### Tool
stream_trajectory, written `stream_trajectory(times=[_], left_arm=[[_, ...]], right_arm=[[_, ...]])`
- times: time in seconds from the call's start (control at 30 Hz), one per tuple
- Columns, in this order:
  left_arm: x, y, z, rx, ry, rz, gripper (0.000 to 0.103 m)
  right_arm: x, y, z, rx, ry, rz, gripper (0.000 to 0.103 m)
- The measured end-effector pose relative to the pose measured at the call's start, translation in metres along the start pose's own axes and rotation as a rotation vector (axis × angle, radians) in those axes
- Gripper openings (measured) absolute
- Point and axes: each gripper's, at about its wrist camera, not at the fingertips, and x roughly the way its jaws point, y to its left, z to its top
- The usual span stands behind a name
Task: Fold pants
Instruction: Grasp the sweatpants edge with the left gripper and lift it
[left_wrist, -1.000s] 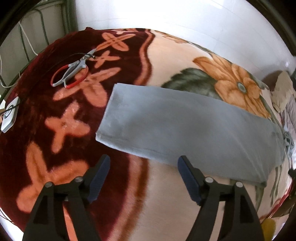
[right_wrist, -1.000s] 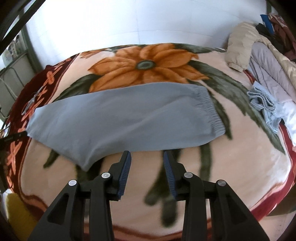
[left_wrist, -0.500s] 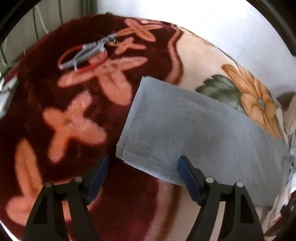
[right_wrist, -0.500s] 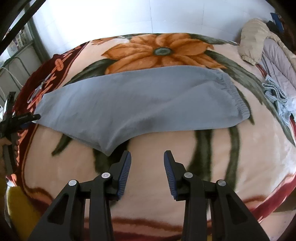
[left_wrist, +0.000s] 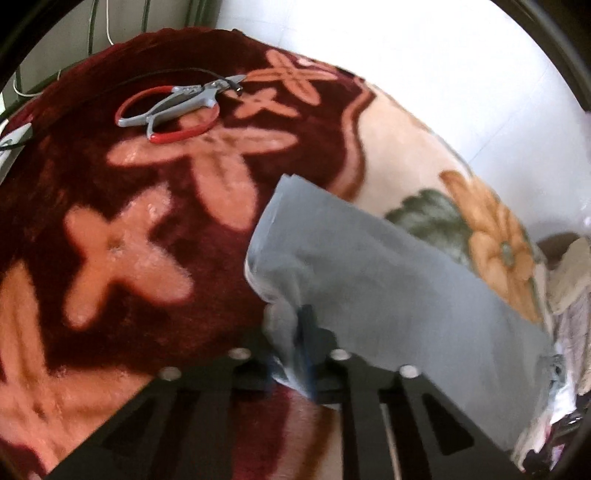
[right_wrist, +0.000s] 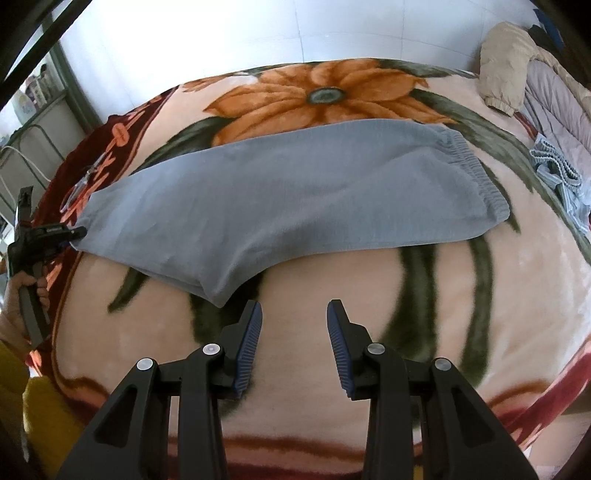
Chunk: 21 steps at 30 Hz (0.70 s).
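Plush floral blanket (right_wrist: 424, 295) is covering the bed, and the grey pants (right_wrist: 295, 199) are lying across it already doubled leg on leg, waistband toward the piled bedding at the far right, cuffs over the maroon border. In my judgement you are starting the crosswise fold, securing the cuff end first.

Your left gripper (left_wrist: 301, 343) is closing on the near corner of the cuffs; the cloth is bunching between its jaws, and the pads are already pinching it. Your right gripper (right_wrist: 294, 343) is hanging unclenched over bare blanket, just short of the crotch point and well apart from the waistband, grasping nothing.

The next move is calling for a hold on the far cuff corner or the waistband, then carrying the cuffs evenly toward the waist.

The red-handled pliers (left_wrist: 177, 107) are lying beyond the cuffs, clear of your path.
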Motion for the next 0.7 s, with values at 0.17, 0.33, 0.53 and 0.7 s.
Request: stream_trajectory(times=[0.17, 0.33, 0.53, 0.7], left_arm=[[-0.023, -0.007, 0.007, 0.022, -0.048, -0.046, 0.008], [-0.051, -0.034, 0.013, 0.099, -0.085, -0.076, 0.008], [-0.079, -0.084, 0.01, 0.214, -0.113, -0.131, 0.008], [-0.084, -0.134, -0.001, 0.319, -0.101, -0.16, 0.008]], right_arm=[[-0.004, -0.004, -0.002, 0.022, -0.012, 0.017, 0.037], [-0.008, -0.008, -0.004, 0.039, -0.026, 0.034, 0.037], [-0.015, -0.014, -0.004, 0.055, -0.049, 0.054, 0.037], [-0.016, -0.025, -0.004, 0.085, -0.064, 0.077, 0.037]])
